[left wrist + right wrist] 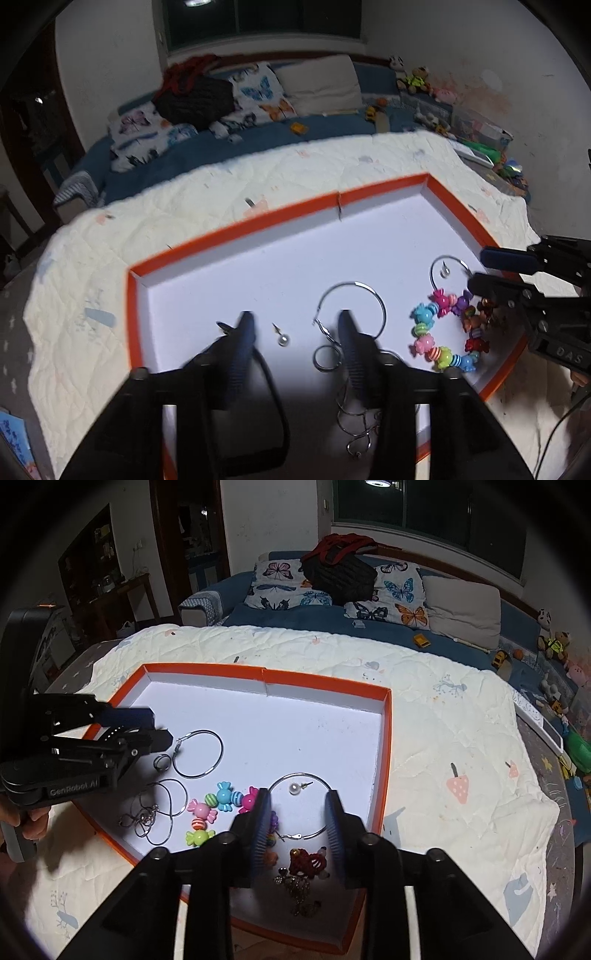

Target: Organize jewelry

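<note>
Sorting jewelry in the orange-rimmed tray (386, 738) on the quilt (461, 716). Left gripper (295, 325) jaws wide, empty, hovering over the near-left part of the tray with a pearl stud (283, 339) between its fingers and a hoop earring (351, 310) at its right finger. Right gripper (297, 801) also wide, empty, straddling the second hoop (300, 806) near the tray's right edge; another pearl stud (295, 788) lies inside that hoop.

My guess at the step: pick one small piece and pair it. Go for the stud alone, come straight down, close on the ball rather than the thin post, keep the pads clear of the hoop wire so it doesn't drag.

Tray contents: two hoops, two pearl studs, small ring (161, 762), thin chain necklace (159, 812) bunched at the near-left edge, candy-bead bracelet (218, 808) mid-near, red beaded piece (308, 862) and a dark brooch-like cluster (295, 886) at the near edge. Far half of the tray is bare
</note>
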Tool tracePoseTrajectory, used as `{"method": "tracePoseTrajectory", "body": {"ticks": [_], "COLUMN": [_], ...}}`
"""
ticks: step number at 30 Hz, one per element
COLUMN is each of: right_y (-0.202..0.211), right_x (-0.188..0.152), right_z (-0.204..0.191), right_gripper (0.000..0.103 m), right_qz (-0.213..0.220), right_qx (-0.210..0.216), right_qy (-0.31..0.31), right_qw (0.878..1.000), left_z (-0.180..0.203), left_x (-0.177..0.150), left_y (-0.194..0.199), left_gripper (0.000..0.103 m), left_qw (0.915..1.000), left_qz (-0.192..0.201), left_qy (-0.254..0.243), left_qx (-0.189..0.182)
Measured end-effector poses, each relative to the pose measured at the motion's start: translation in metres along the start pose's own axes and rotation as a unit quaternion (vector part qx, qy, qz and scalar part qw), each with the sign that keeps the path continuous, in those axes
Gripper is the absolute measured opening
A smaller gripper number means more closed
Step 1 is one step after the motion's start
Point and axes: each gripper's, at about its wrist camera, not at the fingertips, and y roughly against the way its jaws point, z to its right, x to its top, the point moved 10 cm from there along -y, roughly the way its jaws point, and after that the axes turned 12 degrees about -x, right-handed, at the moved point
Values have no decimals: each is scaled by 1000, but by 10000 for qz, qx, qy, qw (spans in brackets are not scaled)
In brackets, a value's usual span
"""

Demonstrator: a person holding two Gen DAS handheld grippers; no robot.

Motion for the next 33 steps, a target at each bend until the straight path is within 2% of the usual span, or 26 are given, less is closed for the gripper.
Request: {"method": "tracePoseTrajectory", "body": {"ticks": [7,9,13,15,19,24,33], "right_y": [21,27,39,44,55,69,98], "right_x": [-3,-4,-6,-6,-7,-10,-17], "right_z": [-1,-2,-4,-5,-8,-14,-25], "right_gripper": [43,45,45,46,48,49,54], "right_qz": [152,192,272,303,397,502,744], "right_qx": [16,-16,-72,-84,-56,-21,102], "right_qy": [-51,-15,40,61,56,44,-16], "right_qw": [9999,9998,9996,9995,9992,9987,9972], "left_z": [-3,-1,2,3,3,6,11], "left_x": [4,2,0,0,-2,-11,-33], "left_y": [29,38,59,69,94,116,162], "left_gripper": [74,86,95,103,103,103,103], "left_qw": [9987,9983,9963,9953,9919,9913,9856], "left_qz": [259,325,524,600,801,880,1081], "left_qy": [5,3,-9,-13,28,159,317], "left_qx": [430,494,677,764,987,962,1261]}}
